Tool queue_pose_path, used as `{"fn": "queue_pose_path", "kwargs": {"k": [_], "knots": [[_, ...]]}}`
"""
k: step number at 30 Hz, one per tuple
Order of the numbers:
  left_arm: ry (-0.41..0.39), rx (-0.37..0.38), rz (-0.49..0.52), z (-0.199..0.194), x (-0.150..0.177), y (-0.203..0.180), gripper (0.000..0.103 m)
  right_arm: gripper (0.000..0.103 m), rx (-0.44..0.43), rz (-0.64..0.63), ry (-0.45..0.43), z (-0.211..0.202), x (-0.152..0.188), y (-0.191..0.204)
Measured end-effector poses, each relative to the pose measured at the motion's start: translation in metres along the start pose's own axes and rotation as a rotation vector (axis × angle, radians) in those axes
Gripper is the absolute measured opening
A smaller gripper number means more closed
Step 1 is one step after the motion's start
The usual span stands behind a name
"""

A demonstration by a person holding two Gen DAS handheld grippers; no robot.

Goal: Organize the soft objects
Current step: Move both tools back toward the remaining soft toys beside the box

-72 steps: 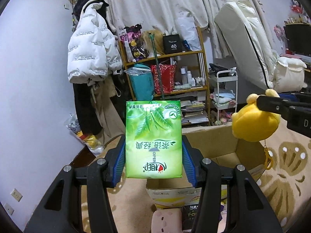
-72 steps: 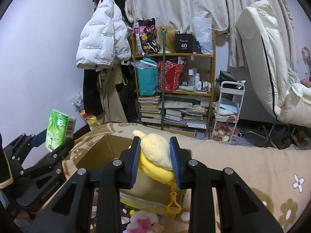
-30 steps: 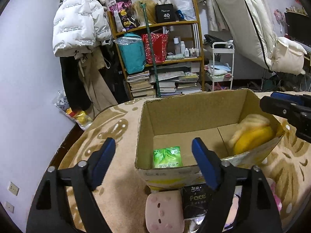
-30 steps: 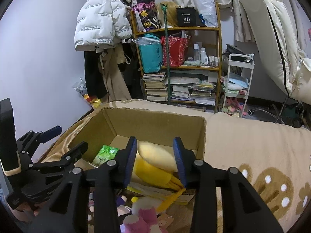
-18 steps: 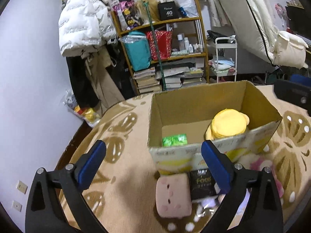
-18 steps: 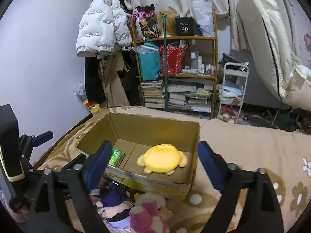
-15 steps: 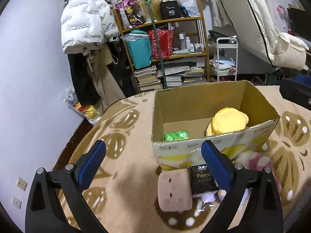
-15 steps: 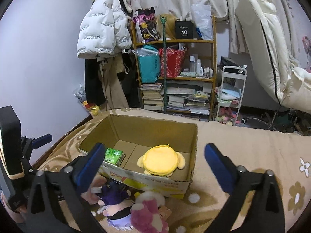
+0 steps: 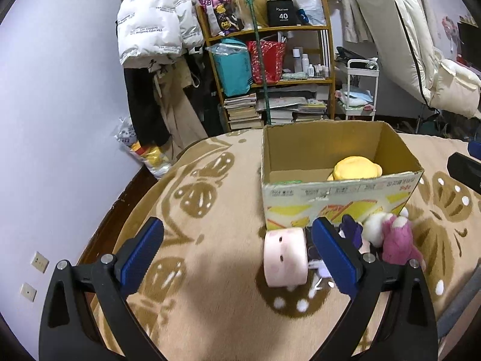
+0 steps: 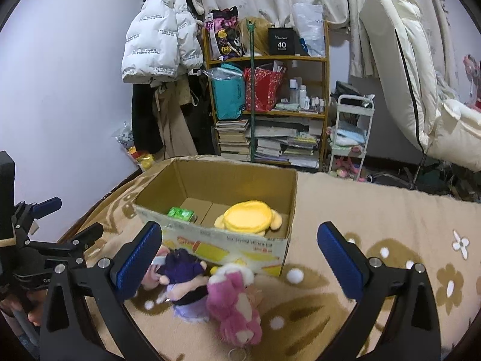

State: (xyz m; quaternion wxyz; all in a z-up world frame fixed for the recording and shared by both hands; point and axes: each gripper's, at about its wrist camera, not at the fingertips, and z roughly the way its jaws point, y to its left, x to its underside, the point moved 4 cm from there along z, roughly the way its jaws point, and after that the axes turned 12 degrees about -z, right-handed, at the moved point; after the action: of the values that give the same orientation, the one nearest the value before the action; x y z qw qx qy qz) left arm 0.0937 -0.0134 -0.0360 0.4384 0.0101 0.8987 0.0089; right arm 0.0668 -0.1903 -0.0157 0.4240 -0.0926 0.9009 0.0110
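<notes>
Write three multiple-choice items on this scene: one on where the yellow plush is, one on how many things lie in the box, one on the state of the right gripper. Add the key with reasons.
1. Where is the yellow plush?
A. Inside the cardboard box
B. On the blanket in front of the box
C. On the bookshelf

2. How many things lie in the box?
A. None
B. Two
C. Five

3. What is the state of the right gripper?
A. Shut on the pink plush
B. Shut with nothing in it
C. Open, holding nothing

Key:
1 A: the plush lies on the box floor, to the right, within the walls.
2 B: only the yellow plush and the green tissue pack show inside.
3 C: its blue pads stand wide apart, and the pink plush lies on the blanket, untouched by them.
</notes>
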Motion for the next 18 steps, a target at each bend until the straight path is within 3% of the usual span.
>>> {"fn": "queue_pose_path", "kwargs": {"k": [7, 18], "knots": [[0.008, 0.001, -0.022, -0.013, 0.006, 0.01, 0.098, 0.103, 0.003, 0.006, 0.014, -0.009, 0.01, 0.003], [0.042, -0.011, -0.021, -0.002, 0.011, 0.01, 0.098, 0.103, 0.045, -0.012, 0.074, 0.0, 0.024, 0.006]]}}
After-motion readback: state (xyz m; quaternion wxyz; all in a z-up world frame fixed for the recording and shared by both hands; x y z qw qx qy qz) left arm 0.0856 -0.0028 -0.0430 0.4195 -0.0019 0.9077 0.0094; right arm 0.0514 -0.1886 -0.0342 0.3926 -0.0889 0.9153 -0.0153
